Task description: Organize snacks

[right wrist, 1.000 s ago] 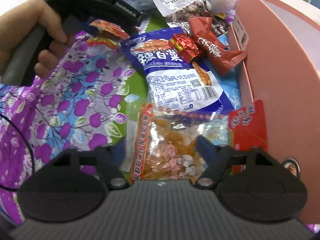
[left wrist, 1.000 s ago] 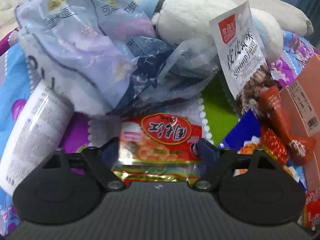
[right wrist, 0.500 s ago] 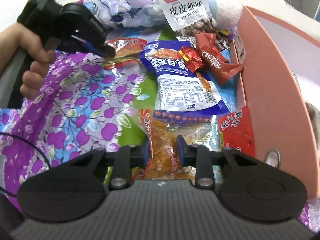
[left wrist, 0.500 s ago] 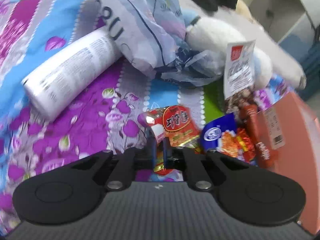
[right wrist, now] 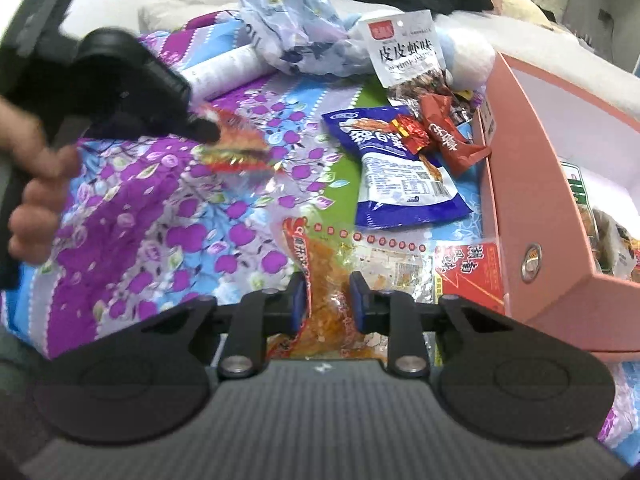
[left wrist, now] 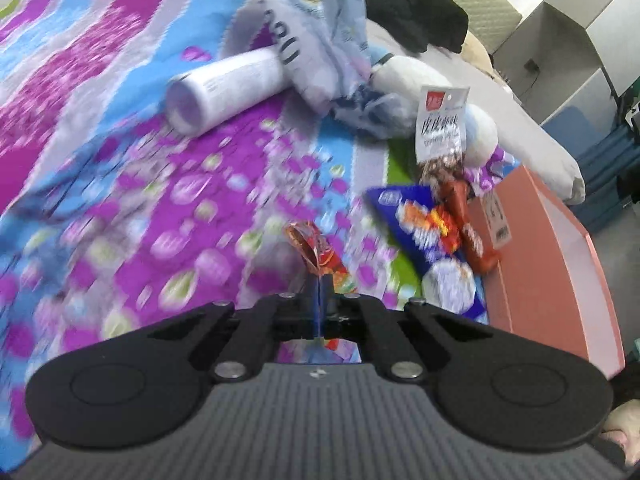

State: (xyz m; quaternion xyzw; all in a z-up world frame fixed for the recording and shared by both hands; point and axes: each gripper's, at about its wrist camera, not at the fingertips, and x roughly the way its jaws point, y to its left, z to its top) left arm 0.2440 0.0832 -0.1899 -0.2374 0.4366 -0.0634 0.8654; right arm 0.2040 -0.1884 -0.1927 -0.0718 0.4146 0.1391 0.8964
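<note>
My left gripper (left wrist: 320,300) is shut on the edge of a small red snack packet (left wrist: 316,252), which hangs clear of the flowered bedspread. The right wrist view shows that gripper (right wrist: 204,132) at upper left with the red packet (right wrist: 236,144) sticking out of it. My right gripper (right wrist: 328,300) is shut on a clear packet of orange snack (right wrist: 332,264), its pads pinching the near end beside the open pink box (right wrist: 532,184).
A blue packet (right wrist: 400,160), red candy wrappers (right wrist: 448,136) and a shrimp-flavour packet (right wrist: 408,52) lie by the box's left wall. A red square packet (right wrist: 468,276) sits at its corner. Farther back lie a white tube (left wrist: 224,88), a crumpled plastic bag (left wrist: 320,40) and a plush toy (left wrist: 420,80). A hand (right wrist: 36,184) holds the left gripper.
Both grippers went from open to shut on their packets. The left one lifted the red packet and swung away from the pile; the right one rose a little with the orange packet.
</note>
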